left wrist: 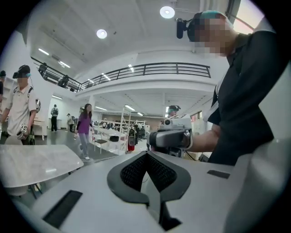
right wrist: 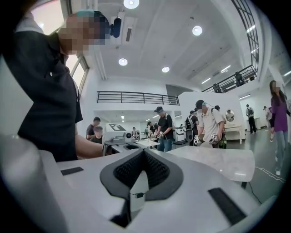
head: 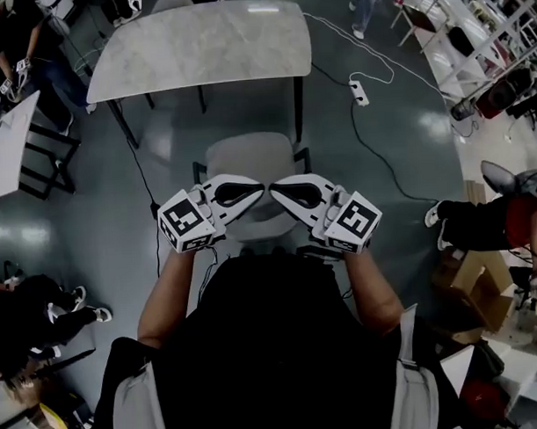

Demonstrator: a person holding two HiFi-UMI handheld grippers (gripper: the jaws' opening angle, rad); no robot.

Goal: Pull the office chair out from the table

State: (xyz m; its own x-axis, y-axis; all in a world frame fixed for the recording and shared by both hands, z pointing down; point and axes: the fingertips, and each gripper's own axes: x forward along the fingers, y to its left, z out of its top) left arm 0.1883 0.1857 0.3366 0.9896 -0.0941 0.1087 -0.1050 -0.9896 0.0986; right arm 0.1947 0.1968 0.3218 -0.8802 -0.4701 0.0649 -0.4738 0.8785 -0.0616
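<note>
Directly beneath my hands, the office chair (head: 249, 170) stands just off the near edge of the table (head: 201, 44). I read left gripper (head: 260, 188) and right gripper (head: 276, 190) as closed and empty, tips meeting above the seat. Neither is nearer, and any grasp lies straight down.

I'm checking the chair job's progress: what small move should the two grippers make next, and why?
Probably just lower them to rest: the office chair already looks clear of the table, and the left gripper and right gripper are shut, empty.
</note>
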